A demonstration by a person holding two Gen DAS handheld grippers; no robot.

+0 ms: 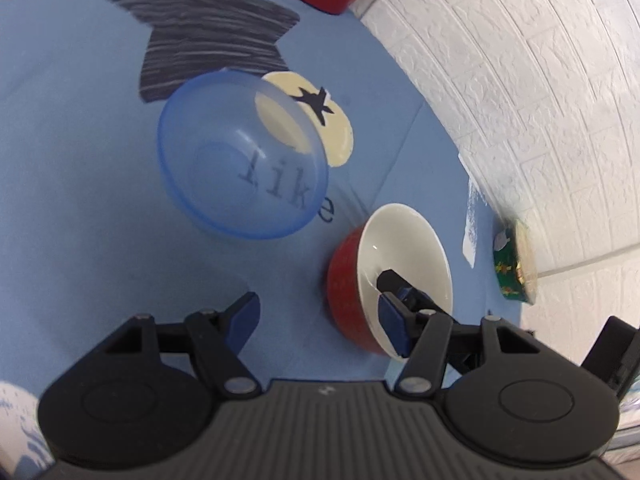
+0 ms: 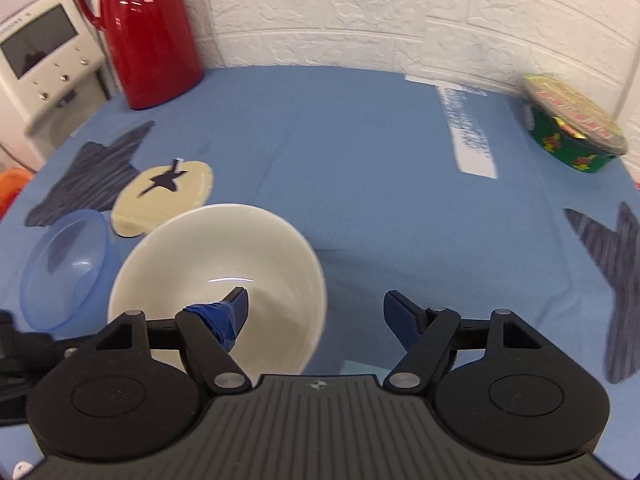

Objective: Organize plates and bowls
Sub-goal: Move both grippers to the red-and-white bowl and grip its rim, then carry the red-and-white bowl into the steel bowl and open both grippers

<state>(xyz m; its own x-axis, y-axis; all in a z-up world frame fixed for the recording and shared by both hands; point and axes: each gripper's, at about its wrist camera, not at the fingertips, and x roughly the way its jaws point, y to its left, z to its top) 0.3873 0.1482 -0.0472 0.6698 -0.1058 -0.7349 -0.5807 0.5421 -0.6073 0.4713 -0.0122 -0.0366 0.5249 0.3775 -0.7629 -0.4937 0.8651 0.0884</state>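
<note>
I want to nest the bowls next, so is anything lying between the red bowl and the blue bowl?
Nothing visible does. Only bare tablecloth separates the red bowl from the blue bowl, which is empty. The right tongs are open, straddling the red bowl's rim.

Two bowls (image 2: 218,276) (image 2: 66,268) side by side on tablecloth (image 2: 360,184), jug (image 2: 148,32) behind, tin (image 2: 572,128) far right

Pretty bright, even indoor light with only soft shadows under the bowls. Heavy fisheye bending at the edges curves the brick wall (image 1: 520,100). Glare streaks show on the red jug (image 2: 148,32), and the green tin (image 2: 572,124) looks motion-blurred.
</note>
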